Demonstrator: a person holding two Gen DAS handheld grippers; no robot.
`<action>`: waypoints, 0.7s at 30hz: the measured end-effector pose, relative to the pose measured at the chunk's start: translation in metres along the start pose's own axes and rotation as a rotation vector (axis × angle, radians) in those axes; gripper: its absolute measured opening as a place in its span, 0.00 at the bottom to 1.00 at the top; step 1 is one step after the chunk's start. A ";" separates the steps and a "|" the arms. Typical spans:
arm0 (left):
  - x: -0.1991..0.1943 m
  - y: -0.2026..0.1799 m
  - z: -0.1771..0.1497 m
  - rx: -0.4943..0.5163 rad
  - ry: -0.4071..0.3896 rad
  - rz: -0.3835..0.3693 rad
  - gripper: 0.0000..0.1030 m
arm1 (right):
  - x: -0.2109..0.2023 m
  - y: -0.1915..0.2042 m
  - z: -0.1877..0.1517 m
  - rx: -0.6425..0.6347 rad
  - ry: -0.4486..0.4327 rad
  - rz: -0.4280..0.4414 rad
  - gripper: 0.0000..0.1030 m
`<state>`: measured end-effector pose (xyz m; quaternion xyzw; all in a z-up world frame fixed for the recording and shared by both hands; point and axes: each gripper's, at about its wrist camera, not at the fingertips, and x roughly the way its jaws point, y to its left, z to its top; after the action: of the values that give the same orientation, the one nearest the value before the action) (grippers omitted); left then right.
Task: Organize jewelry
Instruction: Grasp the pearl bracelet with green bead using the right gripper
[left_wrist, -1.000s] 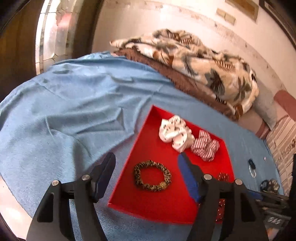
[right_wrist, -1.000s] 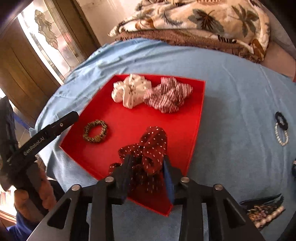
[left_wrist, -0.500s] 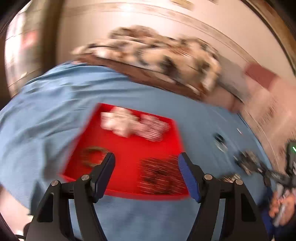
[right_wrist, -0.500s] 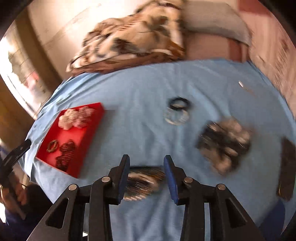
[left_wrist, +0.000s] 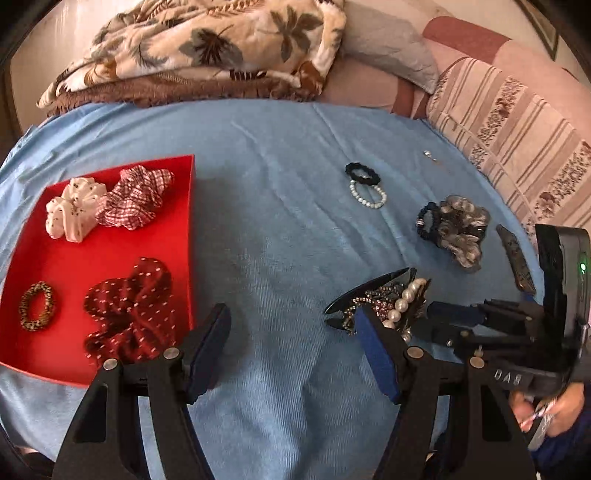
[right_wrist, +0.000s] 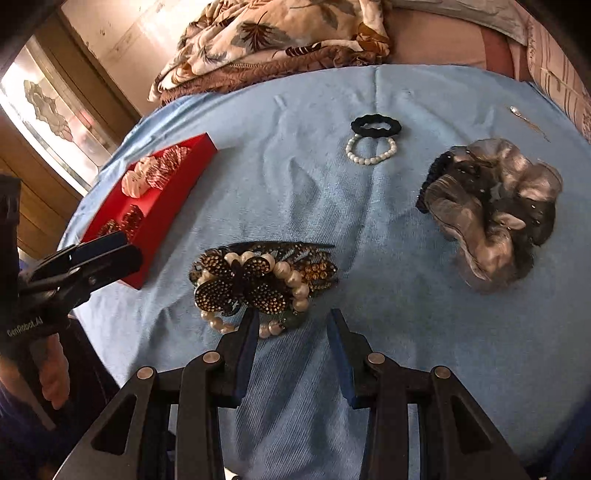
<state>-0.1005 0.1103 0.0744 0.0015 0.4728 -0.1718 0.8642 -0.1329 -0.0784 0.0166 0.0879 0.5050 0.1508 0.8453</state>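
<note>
A red tray (left_wrist: 92, 254) on the blue cloth holds a white scrunchie (left_wrist: 72, 212), a checked scrunchie (left_wrist: 135, 197), a dark red dotted scrunchie (left_wrist: 133, 310) and a leopard band (left_wrist: 37, 304). My left gripper (left_wrist: 295, 339) is open and empty beside the tray's right edge. My right gripper (right_wrist: 291, 332) is open and empty, just short of a jewelled butterfly clip (right_wrist: 243, 280) lying on a pearl bracelet (right_wrist: 291, 280). A grey scrunchie (right_wrist: 495, 206), a black hair tie (right_wrist: 375, 125) and a small pearl bracelet (right_wrist: 369, 149) lie further off.
A folded leaf-print blanket (left_wrist: 207, 48) and striped cushions (left_wrist: 517, 122) lie at the far edge of the bed. A dark flat clip (left_wrist: 515, 258) lies at the right. A small silver pin (right_wrist: 524, 120) lies near the far right.
My right gripper let go of the dark red dotted scrunchie in the tray and swung right to the butterfly clip. My left gripper swung right too, off the tray.
</note>
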 end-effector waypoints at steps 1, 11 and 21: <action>0.004 0.000 0.001 -0.005 0.008 0.005 0.67 | 0.006 -0.002 0.003 0.012 0.006 0.003 0.40; 0.012 0.005 0.009 -0.035 0.013 0.031 0.67 | -0.018 -0.032 0.025 0.182 -0.138 0.106 0.13; 0.022 -0.006 0.009 -0.007 0.044 -0.025 0.67 | -0.067 -0.074 0.024 0.371 -0.341 0.465 0.13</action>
<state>-0.0836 0.0963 0.0622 -0.0037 0.4922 -0.1807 0.8515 -0.1292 -0.1711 0.0613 0.3769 0.3419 0.2279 0.8301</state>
